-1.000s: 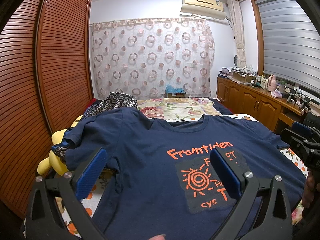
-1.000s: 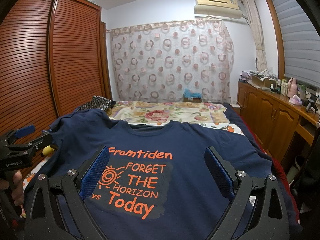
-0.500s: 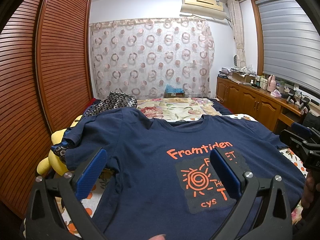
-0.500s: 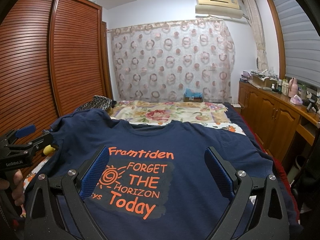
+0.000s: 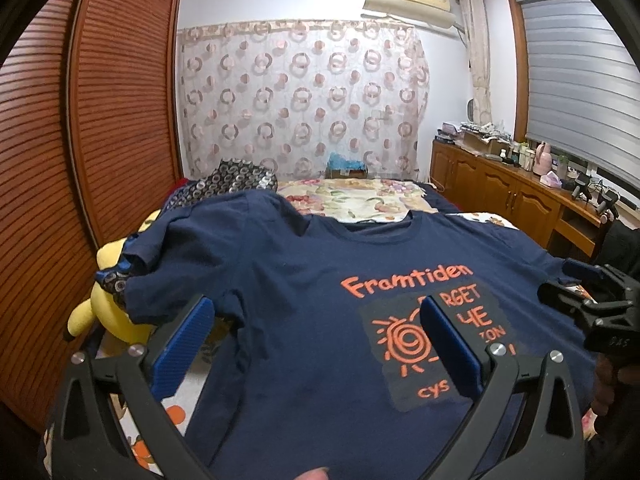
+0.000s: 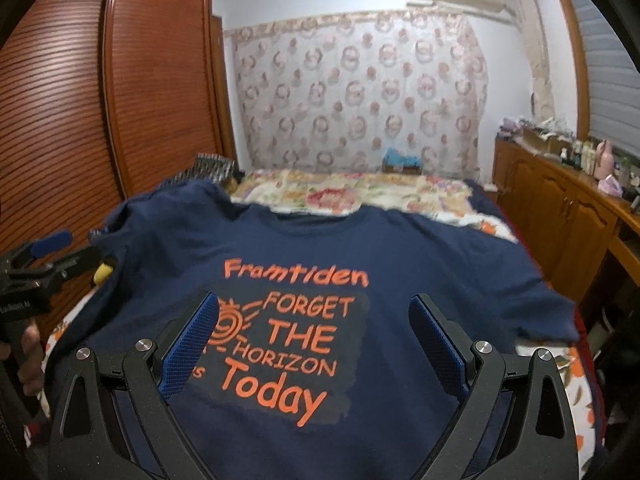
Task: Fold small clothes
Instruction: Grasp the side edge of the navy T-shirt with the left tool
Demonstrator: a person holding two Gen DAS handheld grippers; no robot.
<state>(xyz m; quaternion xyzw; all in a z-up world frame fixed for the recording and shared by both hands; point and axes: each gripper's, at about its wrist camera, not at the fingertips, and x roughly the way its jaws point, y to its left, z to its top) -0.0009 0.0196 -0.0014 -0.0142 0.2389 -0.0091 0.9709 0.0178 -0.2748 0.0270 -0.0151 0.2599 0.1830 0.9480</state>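
Spread flat on the bed [image 5: 360, 204], front up, straight ahead of both tongs: a navy T-shirt [image 5: 304, 300], collar at the far end, hem nearest. Printed in orange across the chest, "Framtiden", then on a dark grey patch "FORGET THE HORIZON Today" beside a spiral sun [image 6: 230, 326], with the letters "cys" legible at the patch's lower left in the left view. Left tongs [image 5: 316, 334] wide open, blue pads parted, holding nothing, poised over the shirt's left half near the seam under the sleeve. Right tongs [image 6: 314, 330] likewise wide open and empty, straddling the printed patch from above. On each black body at the other view's edge, small writing too blurred to read. Left sleeve bunched and lifted over a yellow plush toy [image 5: 110, 300] and a patterned cloth [image 5: 224, 186], just left of the left tongs, close to the slatted wooden wardrobe [image 5: 80, 152]. Right sleeve lying flat toward the bed's right edge, beyond the right tongs, with the wooden cabinet [image 6: 560, 220] further right. Beyond the collar, open floral bedding up to the circle-patterned curtain [image 5: 304, 104].
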